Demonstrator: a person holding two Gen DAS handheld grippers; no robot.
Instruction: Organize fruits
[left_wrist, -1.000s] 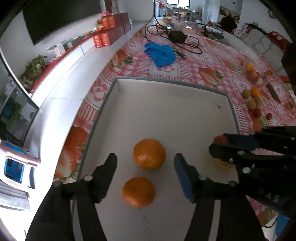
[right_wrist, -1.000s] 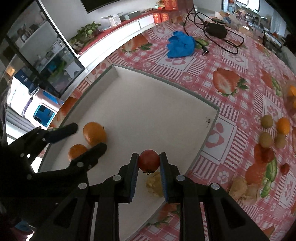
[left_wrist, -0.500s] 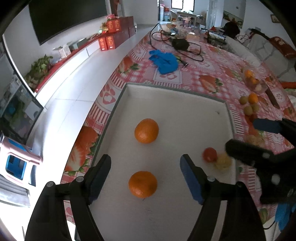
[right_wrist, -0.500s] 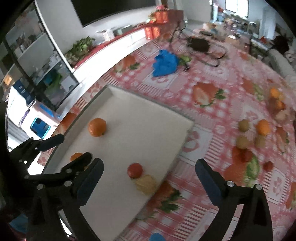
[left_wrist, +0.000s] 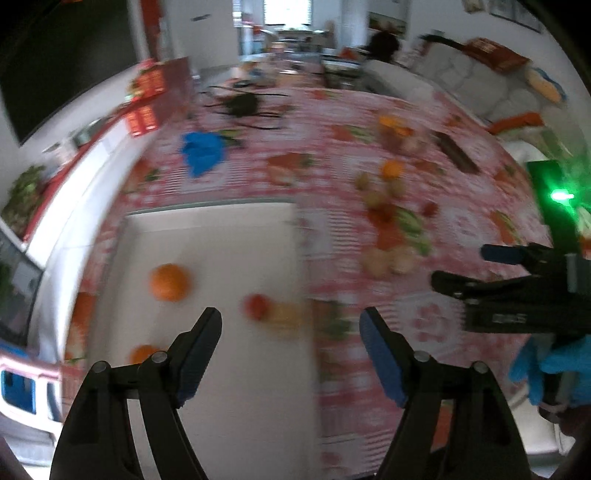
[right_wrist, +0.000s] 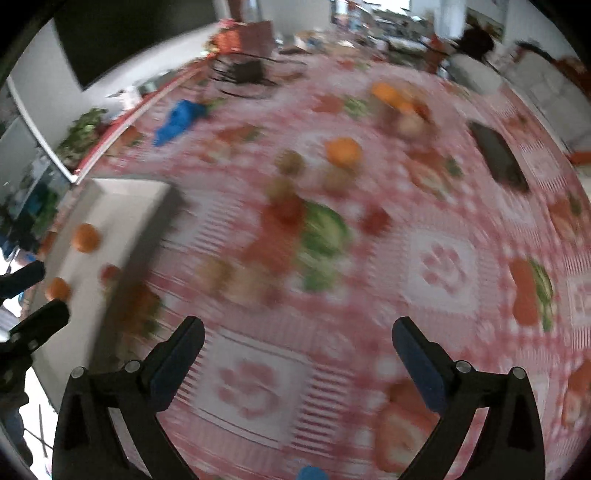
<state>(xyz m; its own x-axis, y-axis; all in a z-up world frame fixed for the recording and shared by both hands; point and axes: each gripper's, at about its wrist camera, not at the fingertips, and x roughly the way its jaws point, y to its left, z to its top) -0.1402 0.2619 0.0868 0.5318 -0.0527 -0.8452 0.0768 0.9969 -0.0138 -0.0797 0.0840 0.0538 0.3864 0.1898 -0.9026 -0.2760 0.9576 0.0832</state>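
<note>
Red-checked tablecloth (right_wrist: 332, 369) carries a white tray (left_wrist: 229, 240) holding two oranges (left_wrist: 169, 282) and a tomato (left_wrist: 256, 306); more fruit (right_wrist: 341, 151) lies loose nearby. Right gripper (right_wrist: 295, 354) has just been opening and is empty over the cloth. Left gripper (left_wrist: 291, 350) hangs spread, empty, above the tray's edge.

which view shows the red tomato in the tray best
The left wrist view: the tomato sits near the frame's middle on the white tray, blurred but whole. In the right wrist view it is a small red smear at the left edge.
</note>
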